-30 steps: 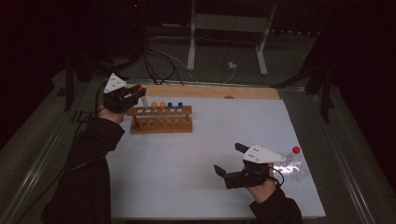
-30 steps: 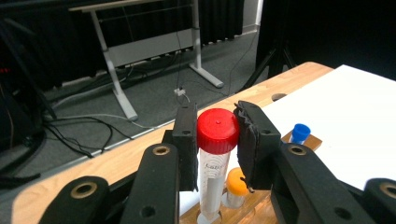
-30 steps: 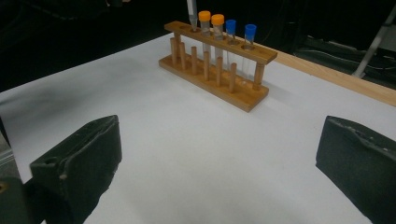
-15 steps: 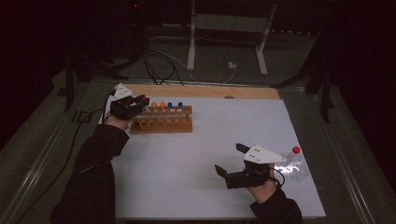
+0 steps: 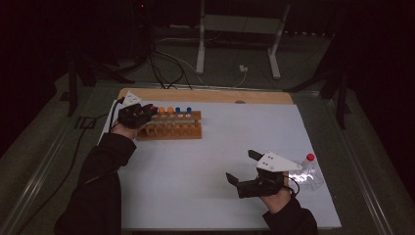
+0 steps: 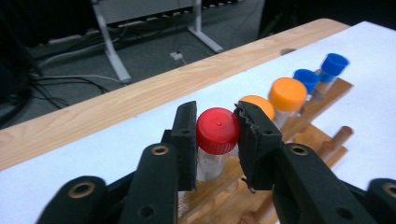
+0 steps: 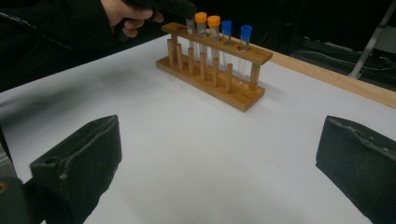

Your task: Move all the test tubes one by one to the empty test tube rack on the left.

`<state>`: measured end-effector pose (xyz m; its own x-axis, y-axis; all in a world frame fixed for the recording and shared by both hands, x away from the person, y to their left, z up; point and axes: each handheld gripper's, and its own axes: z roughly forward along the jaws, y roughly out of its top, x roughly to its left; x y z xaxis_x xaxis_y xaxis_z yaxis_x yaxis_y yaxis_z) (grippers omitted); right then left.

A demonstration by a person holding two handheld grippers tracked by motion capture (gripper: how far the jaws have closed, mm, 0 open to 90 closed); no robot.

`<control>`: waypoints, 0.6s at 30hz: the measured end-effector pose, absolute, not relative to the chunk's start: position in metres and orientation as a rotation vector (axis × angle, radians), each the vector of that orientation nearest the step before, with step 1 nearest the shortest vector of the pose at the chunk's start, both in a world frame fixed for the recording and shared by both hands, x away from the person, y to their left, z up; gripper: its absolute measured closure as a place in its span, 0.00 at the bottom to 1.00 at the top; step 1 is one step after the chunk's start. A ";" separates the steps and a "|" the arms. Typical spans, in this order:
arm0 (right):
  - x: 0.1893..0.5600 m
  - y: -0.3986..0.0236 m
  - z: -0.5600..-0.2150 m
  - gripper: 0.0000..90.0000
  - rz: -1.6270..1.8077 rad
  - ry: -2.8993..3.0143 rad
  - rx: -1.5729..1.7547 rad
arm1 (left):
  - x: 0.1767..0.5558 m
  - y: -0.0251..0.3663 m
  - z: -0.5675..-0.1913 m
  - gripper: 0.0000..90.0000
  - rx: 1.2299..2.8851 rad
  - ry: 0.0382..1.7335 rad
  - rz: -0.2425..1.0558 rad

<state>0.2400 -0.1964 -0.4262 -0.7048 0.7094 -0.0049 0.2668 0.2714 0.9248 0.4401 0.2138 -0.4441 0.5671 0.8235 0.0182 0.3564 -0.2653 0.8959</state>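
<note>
One red-capped tube between hand-held gripper jaws

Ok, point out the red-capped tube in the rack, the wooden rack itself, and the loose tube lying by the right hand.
red-capped tube [image 6: 217,130], left gripper view, on its red cap.
wooden tube rack [image 7: 240,100], right gripper view, on the base's near end.
loose red-capped tube [image 5: 307,170], high view, on its clear body.

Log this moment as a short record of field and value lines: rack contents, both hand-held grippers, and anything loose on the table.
rack: wooden rack at the table's far left
tubes in rack: red-capped tube, two orange-capped, two blue-capped
left hand-held gripper: jaws on either side of the red cap, contact unclear
right hand-held gripper: open, empty, above the white table
loose item: red-capped tube lying near the right edge
</note>
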 end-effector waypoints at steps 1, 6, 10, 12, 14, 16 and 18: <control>0.240 -0.197 -0.426 0.00 1.422 2.124 0.881 | 0.439 0.214 -0.442 0.68 1.849 0.953 0.607; 0.239 -0.202 -0.422 0.00 1.427 2.103 0.886 | 0.421 0.214 -0.429 0.49 1.833 0.874 0.579; 0.238 -0.211 -0.419 0.00 1.414 2.077 0.897 | 0.400 0.213 -0.420 0.23 1.806 0.839 0.546; 0.238 -0.217 -0.416 0.00 1.408 2.052 0.902 | 0.389 0.212 -0.417 0.14 1.795 0.828 0.505; 0.237 -0.226 -0.413 0.00 1.399 2.022 0.921 | 0.376 0.210 -0.416 0.05 1.790 0.804 0.482; 0.236 -0.237 -0.409 0.00 1.400 1.977 0.945 | 0.364 0.208 -0.416 0.02 1.792 0.748 0.438; 0.235 -0.249 -0.406 0.00 1.376 1.939 0.972 | 0.352 0.203 -0.418 0.02 1.811 0.716 0.427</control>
